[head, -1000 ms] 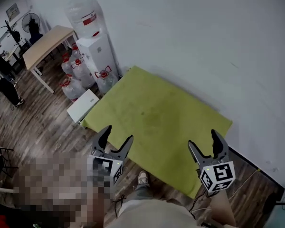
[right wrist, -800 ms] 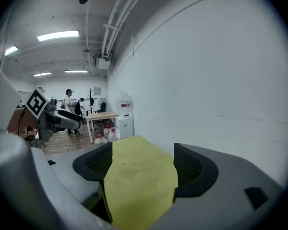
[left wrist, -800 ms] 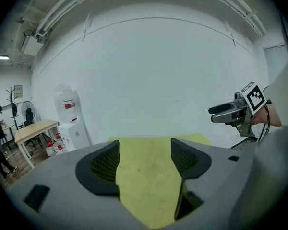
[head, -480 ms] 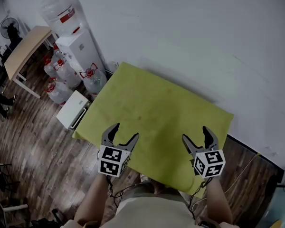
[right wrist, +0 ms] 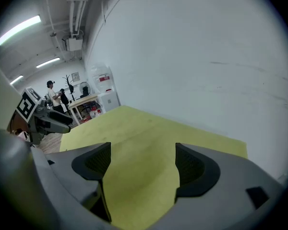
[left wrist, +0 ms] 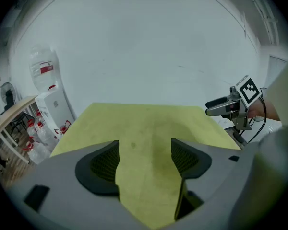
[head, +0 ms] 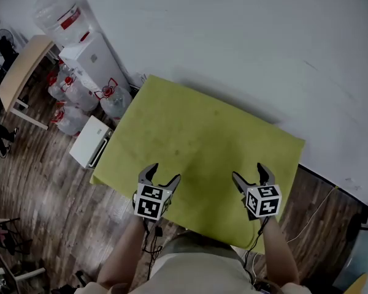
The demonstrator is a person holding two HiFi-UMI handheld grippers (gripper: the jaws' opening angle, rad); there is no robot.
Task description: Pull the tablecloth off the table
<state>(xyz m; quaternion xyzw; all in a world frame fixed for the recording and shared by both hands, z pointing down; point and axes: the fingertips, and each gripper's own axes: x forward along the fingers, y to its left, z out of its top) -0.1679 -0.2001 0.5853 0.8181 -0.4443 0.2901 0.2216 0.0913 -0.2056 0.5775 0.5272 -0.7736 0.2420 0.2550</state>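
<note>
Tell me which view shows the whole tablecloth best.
The head view: it shows the tablecloth from above, nearly its full outline. Each gripper view shows only its top surface stretching ahead between open jaws, with the near edge hidden.

Head view overhead; gripper views low; tablecloth shared.

tablecloth: yellow-green, plain, with a few faint darker smudges near the middle.
left gripper and right gripper: grey bodies, black cross-hatched pads; each marker cube is white with black square patterns.
wall: off-white, plain.
floor: dark brown wood-grain planks.
water dispenser: white, topped by a clear bottle with a red label.
spare bottles: clear, with red fittings.
side table: light wood top.
box: white.
</note>
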